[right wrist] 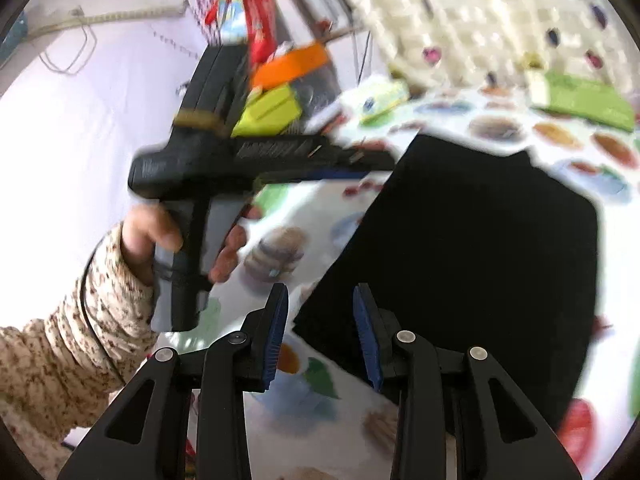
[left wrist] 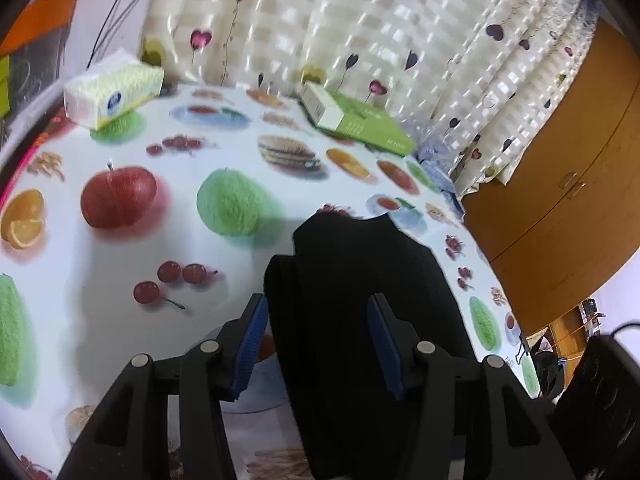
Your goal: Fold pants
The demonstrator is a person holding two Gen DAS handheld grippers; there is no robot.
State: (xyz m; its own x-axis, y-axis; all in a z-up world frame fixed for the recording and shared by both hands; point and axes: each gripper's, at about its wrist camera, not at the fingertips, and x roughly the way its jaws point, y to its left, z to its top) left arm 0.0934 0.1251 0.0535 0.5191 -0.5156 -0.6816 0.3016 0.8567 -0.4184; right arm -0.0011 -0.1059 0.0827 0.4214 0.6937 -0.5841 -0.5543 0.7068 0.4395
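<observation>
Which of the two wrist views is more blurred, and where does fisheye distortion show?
Right wrist view: motion blur smears the tablecloth and the hand. Left wrist view: sharper, and the cabinet edge bows with fisheye distortion. Black pants show almost no detail in either.

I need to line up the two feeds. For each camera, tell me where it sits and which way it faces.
Left wrist: on the left gripper, looking down across the table toward the curtain; its fingers straddle the black pants.
Right wrist: on the right gripper, looking leftward across the table; shows the left hand and sleeve.
Shared: pants, tissue pack, green box.
</observation>
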